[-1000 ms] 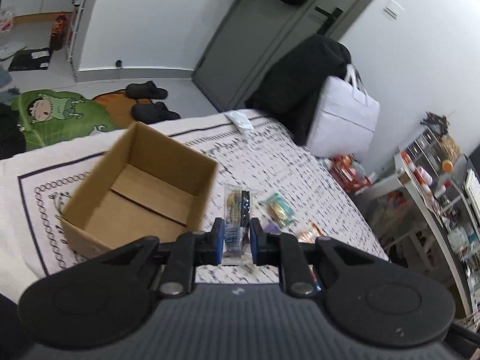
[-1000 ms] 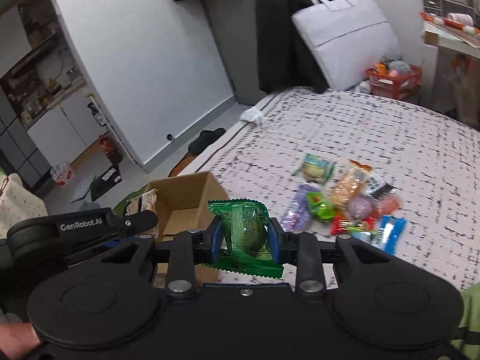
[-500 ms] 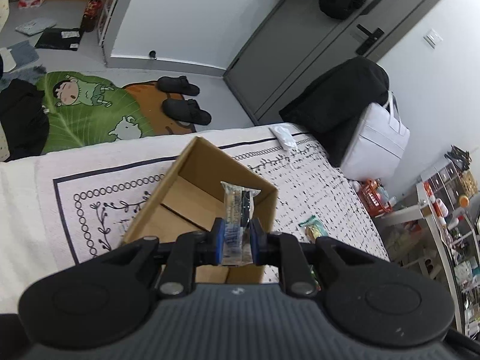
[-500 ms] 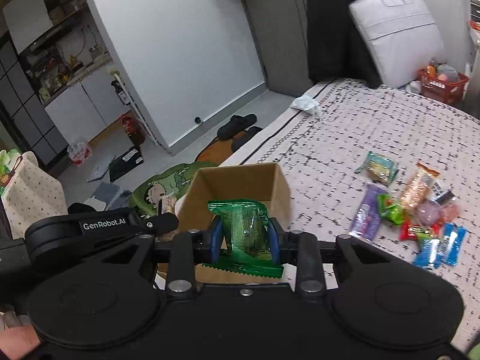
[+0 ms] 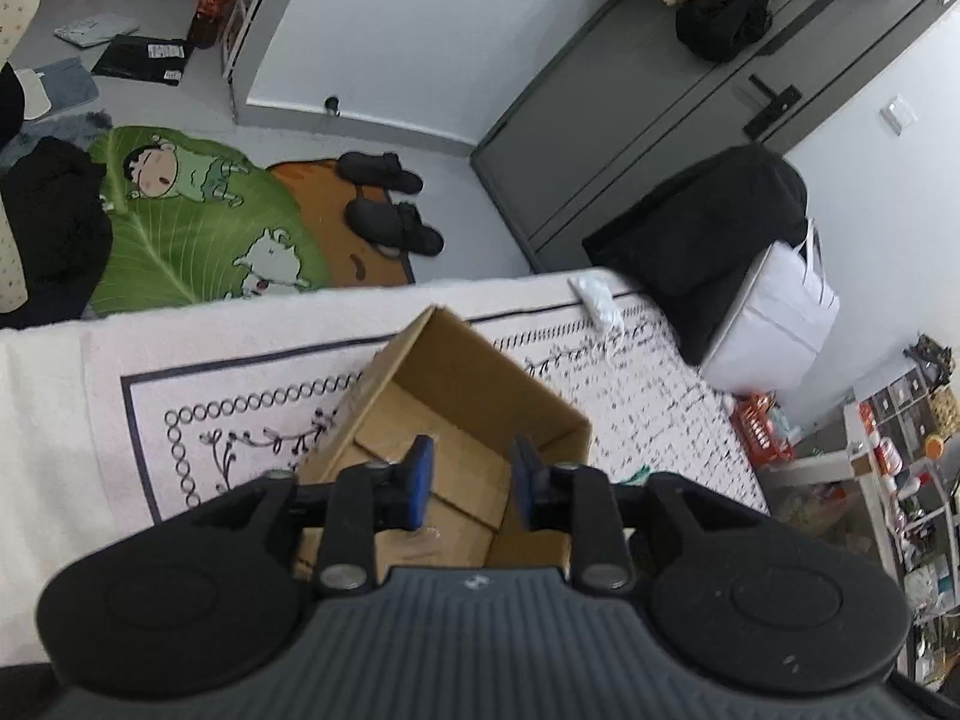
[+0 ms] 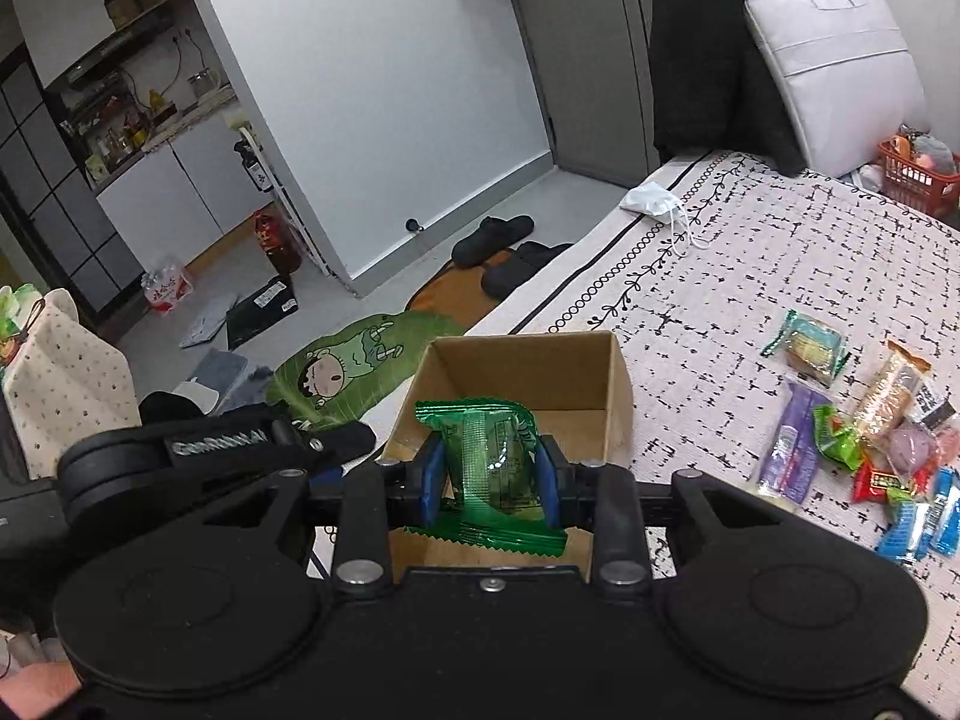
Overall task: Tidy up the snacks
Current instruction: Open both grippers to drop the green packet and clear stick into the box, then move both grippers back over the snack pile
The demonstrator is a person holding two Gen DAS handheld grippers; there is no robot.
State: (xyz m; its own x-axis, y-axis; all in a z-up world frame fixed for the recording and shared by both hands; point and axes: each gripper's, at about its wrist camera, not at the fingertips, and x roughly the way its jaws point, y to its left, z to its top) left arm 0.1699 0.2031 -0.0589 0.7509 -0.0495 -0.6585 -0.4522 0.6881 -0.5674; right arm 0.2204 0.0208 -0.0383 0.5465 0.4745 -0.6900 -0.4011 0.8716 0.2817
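At the lower centre of each frame, the left gripper (image 5: 468, 483) hangs with jaws apart and empty over the cardboard box (image 5: 462, 396), while the right gripper (image 6: 491, 477) clamps a green snack packet (image 6: 489, 450) above the box. The drop-in step is in hand; next, probably, release inside. Loose snacks (image 6: 864, 432) wait at right.

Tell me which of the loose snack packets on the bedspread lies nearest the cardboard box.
The long purple packet. It lies at the box-side edge of the pile, closest to the cardboard box; the blue packets and the others sit farther out.
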